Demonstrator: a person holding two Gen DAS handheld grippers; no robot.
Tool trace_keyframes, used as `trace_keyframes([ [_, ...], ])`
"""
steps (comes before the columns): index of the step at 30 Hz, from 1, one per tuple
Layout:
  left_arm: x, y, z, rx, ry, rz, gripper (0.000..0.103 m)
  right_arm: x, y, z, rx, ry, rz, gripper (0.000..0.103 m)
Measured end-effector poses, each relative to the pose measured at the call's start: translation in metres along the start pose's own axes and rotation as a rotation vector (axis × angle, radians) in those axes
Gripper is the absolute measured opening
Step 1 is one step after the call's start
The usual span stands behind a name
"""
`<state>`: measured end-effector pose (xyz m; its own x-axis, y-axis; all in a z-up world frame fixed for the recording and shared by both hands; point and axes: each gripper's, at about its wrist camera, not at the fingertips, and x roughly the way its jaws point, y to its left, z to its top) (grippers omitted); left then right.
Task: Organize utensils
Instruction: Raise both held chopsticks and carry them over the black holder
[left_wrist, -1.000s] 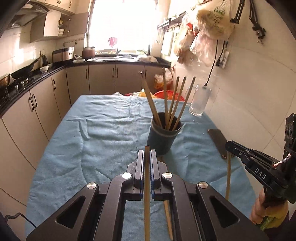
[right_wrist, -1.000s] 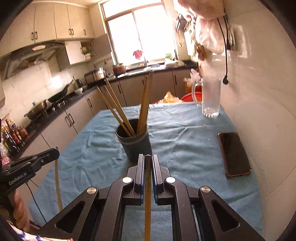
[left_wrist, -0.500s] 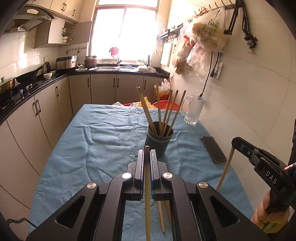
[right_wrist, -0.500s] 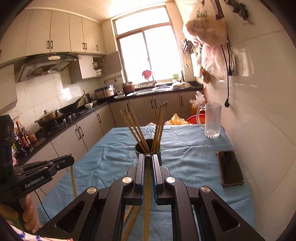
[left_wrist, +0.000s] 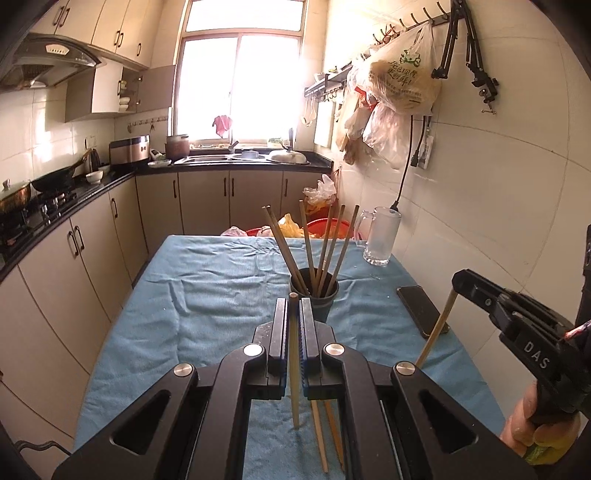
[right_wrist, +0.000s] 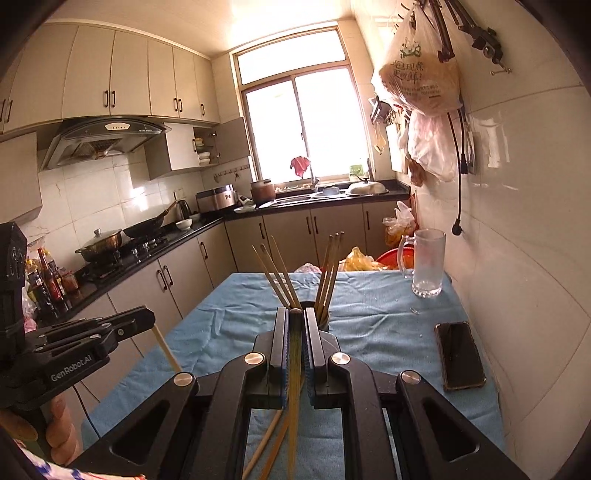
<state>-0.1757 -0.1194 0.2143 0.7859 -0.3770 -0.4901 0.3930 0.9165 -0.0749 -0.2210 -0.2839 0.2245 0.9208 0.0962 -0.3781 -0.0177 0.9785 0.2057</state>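
Observation:
A dark cup (left_wrist: 314, 300) holding several wooden chopsticks (left_wrist: 325, 247) stands mid-table on the blue cloth (left_wrist: 207, 295). My left gripper (left_wrist: 294, 306) is shut on a single chopstick (left_wrist: 294, 369) that hangs down between its jaws, in front of the cup. My right gripper (right_wrist: 295, 317) is shut on another chopstick (right_wrist: 294, 398), also held upright, with the cup (right_wrist: 323, 319) partly hidden behind its fingers. Each gripper shows in the other's view, the right gripper (left_wrist: 460, 282) at the right edge and the left gripper (right_wrist: 146, 317) at the left. Two loose chopsticks (left_wrist: 325, 435) lie on the cloth below.
A black phone (right_wrist: 460, 354) lies near the wall on the right. A glass mug (right_wrist: 426, 262) stands at the far right corner. A red basin (left_wrist: 325, 227) sits past the table's far end. Kitchen cabinets (left_wrist: 74, 266) and a stove line the left side.
Both grippers have risen and drawn back from the cup, each keeping its chopstick. The cup now looks smaller and farther, and more of the room shows.

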Motion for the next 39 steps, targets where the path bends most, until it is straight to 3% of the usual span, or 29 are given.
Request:
trace_keyframes([
  [19, 0.012, 0.0, 0.013, 0.047, 0.011, 0.059, 0.005, 0.014, 0.005, 0.019, -0.02, -0.015, 0.007, 0.008],
  [39, 0.021, -0.002, 0.019, 0.062, 0.031, 0.07, 0.005, 0.021, 0.001, 0.029, -0.017, -0.018, 0.002, 0.008],
])
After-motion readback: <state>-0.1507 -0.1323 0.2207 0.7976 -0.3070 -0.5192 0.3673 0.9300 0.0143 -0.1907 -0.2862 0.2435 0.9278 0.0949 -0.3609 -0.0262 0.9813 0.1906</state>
